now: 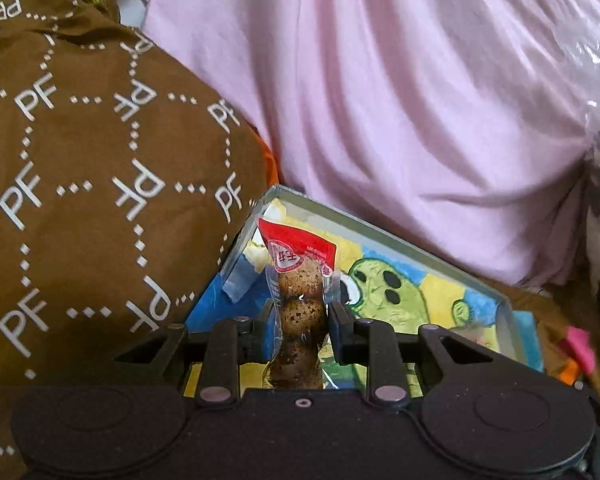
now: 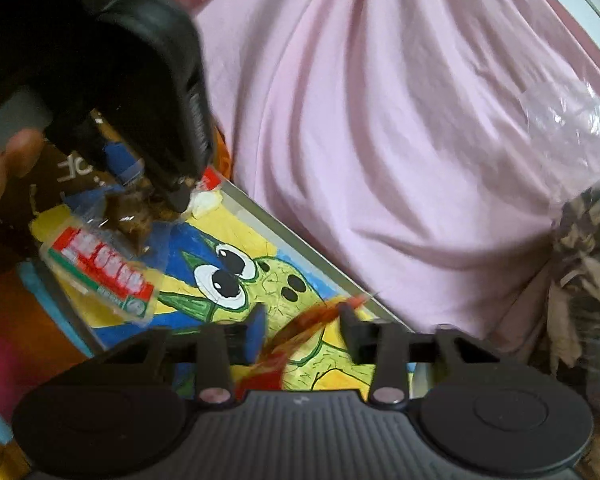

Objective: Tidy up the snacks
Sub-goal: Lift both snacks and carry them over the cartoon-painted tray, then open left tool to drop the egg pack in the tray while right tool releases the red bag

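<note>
My left gripper (image 1: 298, 308) is shut on a clear pack of speckled eggs (image 1: 300, 280) with a red top, which stands up between the fingers. It hangs over a shallow tray (image 1: 380, 226) with a green cartoon figure drawn on its floor. In the right wrist view the left gripper (image 2: 180, 196) dips in from the upper left over the same tray (image 2: 300, 240). A blurred red-orange snack wrapper (image 2: 300, 328) slants across my right gripper (image 2: 302, 320), touching both fingers. A clear pack with a red and green label (image 2: 100, 272) lies at the tray's left end.
Pink fabric (image 1: 380, 80) rises right behind the tray's far rim. A brown cloth printed with PF (image 1: 80, 180) is bunched on the left. Crinkled clear plastic (image 2: 568, 116) and a dark patterned bundle (image 2: 588, 220) sit on the right. A person's fingers (image 2: 16, 152) hold the left gripper.
</note>
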{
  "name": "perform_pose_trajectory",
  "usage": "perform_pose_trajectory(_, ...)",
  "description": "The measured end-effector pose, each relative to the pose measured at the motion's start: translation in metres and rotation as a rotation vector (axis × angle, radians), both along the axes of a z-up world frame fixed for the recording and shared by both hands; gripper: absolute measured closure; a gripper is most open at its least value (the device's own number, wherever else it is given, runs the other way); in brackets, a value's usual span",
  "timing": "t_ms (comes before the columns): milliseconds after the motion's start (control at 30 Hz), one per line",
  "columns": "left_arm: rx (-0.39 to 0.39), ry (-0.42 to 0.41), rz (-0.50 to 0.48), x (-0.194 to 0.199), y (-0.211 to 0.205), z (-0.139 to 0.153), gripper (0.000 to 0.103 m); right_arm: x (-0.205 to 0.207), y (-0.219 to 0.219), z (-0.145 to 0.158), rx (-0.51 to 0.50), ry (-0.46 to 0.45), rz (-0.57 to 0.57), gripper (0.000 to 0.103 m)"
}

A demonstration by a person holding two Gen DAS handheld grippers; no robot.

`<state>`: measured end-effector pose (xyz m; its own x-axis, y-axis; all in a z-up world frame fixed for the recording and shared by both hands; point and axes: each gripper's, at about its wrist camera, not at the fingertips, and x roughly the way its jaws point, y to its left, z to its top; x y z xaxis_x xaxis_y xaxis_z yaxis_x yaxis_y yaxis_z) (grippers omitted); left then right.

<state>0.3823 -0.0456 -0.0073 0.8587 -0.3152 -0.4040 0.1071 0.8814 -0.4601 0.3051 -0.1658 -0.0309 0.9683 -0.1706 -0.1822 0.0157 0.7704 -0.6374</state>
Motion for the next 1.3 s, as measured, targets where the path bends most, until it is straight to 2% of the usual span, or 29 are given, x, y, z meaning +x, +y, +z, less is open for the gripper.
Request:
perform_pose_trajectory(133, 0.021, 0.027, 0.001, 0.007, -0.005, -0.017, 0.075, 0.011, -0.009, -0.004, 0.07, 0.048, -0.02, 0.062)
perform_pose_trajectory(333, 0.06, 0.06, 0.009, 0.016, -0.011, -0.03, 0.073, 0.012, -0.016, -0.019, 0.092, 0.087, -0.043, 0.056)
perform_pose_trajectory(367, 0.069, 0.063, 0.013, 0.017, -0.011, -0.03, 0.07, 0.012, -0.016, -0.018, 0.107, 0.09, -0.043, 0.054)
perform_pose_trajectory(400, 0.072, 0.057, 0.01, 0.016, -0.011, -0.03, 0.068, 0.011, -0.018, -0.017, 0.121, 0.094, -0.041, 0.048)
perform_pose_trajectory(433, 0.073, 0.053, 0.007, 0.015, -0.011, -0.029, 0.063, 0.011, -0.019, -0.014, 0.137, 0.099, -0.037, 0.041)
perform_pose_trajectory(567, 0.067, 0.019, 0.005, 0.008, -0.008, -0.015, 0.035, 0.008, -0.026, -0.004, 0.238, 0.118, -0.027, 0.027)
perform_pose_trajectory(633, 0.071, -0.005, 0.007, 0.003, -0.007, -0.006, 0.029, 0.004, -0.03, 0.003, 0.285, 0.111, -0.031, 0.014)
perform_pose_trajectory(767, 0.094, -0.046, 0.022, -0.01, -0.003, 0.012, 0.011, -0.007, -0.038, 0.021, 0.351, 0.073, -0.041, 0.005)
perform_pose_trajectory(867, 0.117, -0.081, 0.043, -0.025, 0.003, 0.025, 0.003, -0.02, -0.042, 0.035, 0.39, 0.047, -0.037, 0.001)
perform_pose_trajectory(1300, 0.177, -0.143, 0.06, -0.107, 0.031, 0.066, 0.001, -0.115, -0.04, 0.082, 0.469, -0.114, 0.027, 0.0)
